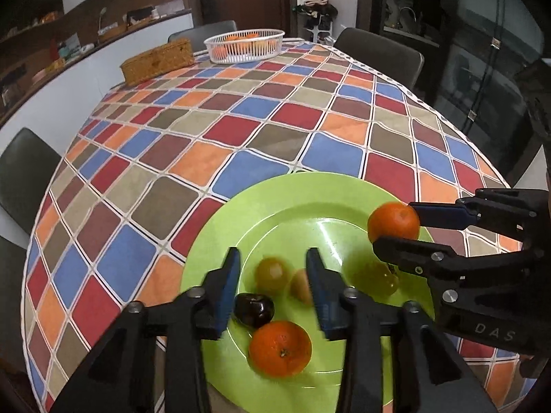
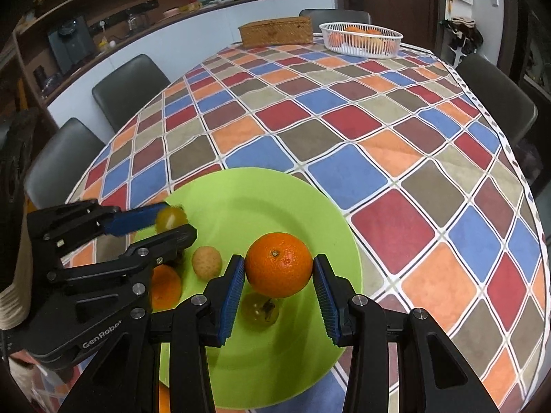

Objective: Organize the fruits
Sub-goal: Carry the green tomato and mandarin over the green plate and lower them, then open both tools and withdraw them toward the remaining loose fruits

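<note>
A green plate [image 1: 268, 206] [image 2: 241, 192] lies on the checked tablecloth at the near edge. My right gripper [image 2: 279, 268] [image 1: 396, 227] is shut on an orange [image 2: 279, 264] [image 1: 393, 222] and holds it above the plate. My left gripper [image 1: 273, 275] [image 2: 172, 222] hangs over the plate with its jaws apart around a yellow-green fruit [image 1: 272, 273] [image 2: 170, 218]; contact is unclear. On the plate lie another orange [image 1: 279, 348], a dark plum [image 1: 255, 309], a tan fruit [image 2: 206, 262] [image 1: 301, 287] and another yellow-green fruit [image 2: 260, 309] [image 1: 375, 277].
A white basket [image 1: 244, 45] [image 2: 360, 39] with oranges and a wicker box [image 1: 156, 62] [image 2: 275, 31] stand at the table's far end. Dark chairs [image 2: 129, 86] surround the table. A counter with shelves runs along the back wall.
</note>
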Available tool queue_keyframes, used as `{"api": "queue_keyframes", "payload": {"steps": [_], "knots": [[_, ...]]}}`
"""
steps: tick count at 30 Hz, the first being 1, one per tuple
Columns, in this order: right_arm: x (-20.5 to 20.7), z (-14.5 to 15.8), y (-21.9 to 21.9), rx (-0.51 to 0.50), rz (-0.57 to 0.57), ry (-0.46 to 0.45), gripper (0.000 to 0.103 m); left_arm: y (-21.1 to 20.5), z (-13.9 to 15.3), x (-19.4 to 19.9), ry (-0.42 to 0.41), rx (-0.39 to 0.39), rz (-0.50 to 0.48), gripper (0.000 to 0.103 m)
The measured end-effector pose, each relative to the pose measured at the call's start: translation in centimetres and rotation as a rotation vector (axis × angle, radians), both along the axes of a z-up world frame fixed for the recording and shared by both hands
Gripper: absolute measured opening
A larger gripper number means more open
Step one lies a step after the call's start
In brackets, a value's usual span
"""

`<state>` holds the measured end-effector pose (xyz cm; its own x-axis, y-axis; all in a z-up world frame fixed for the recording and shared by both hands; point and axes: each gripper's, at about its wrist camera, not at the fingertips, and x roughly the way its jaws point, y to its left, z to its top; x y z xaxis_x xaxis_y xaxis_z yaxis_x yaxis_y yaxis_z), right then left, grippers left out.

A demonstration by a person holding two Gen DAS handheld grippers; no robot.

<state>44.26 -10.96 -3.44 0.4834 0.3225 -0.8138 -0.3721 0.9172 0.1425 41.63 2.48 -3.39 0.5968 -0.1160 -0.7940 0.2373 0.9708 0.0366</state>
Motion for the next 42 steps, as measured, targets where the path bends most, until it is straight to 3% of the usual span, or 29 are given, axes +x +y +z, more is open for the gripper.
{"api": "queue_keyframes", "payload": {"steps": [7,11,19,23,31,42], "knots": [[-1.3,0.9,-1.2,0.019,-0.014,-0.032,0.045,0.0,1.1,-2.4,-0.033,0.0,0.003,0.041],[-3.6,2.6,-1.7,0.018,-0.001,-0.095,0.045,-0.2,2.4,-4.5,-0.057,-0.017,0.009,0.041],[-8.4,5.9,-2.4,0.029,0.028,-0.213,0.045,-1.1,6.3,-9.9,-0.169,-0.023,-0.003,0.043],[-11.1,7.4,-3.0,0.038,0.03,-0.267,0.049,-1.3,7.9,-12.7,-0.219,-0.032,-0.013,0.05],[-16.2,9.2,-4.3,0.059,0.023,-0.347,0.049,-1.7,8.6,-18.2,-0.275,-0.029,-0.032,0.056],[-22.3,9.5,-4.8,0.018,0.056,-0.42,0.049,-2.6,8.8,-24.4,-0.343,-0.017,-0.072,0.059]]}}
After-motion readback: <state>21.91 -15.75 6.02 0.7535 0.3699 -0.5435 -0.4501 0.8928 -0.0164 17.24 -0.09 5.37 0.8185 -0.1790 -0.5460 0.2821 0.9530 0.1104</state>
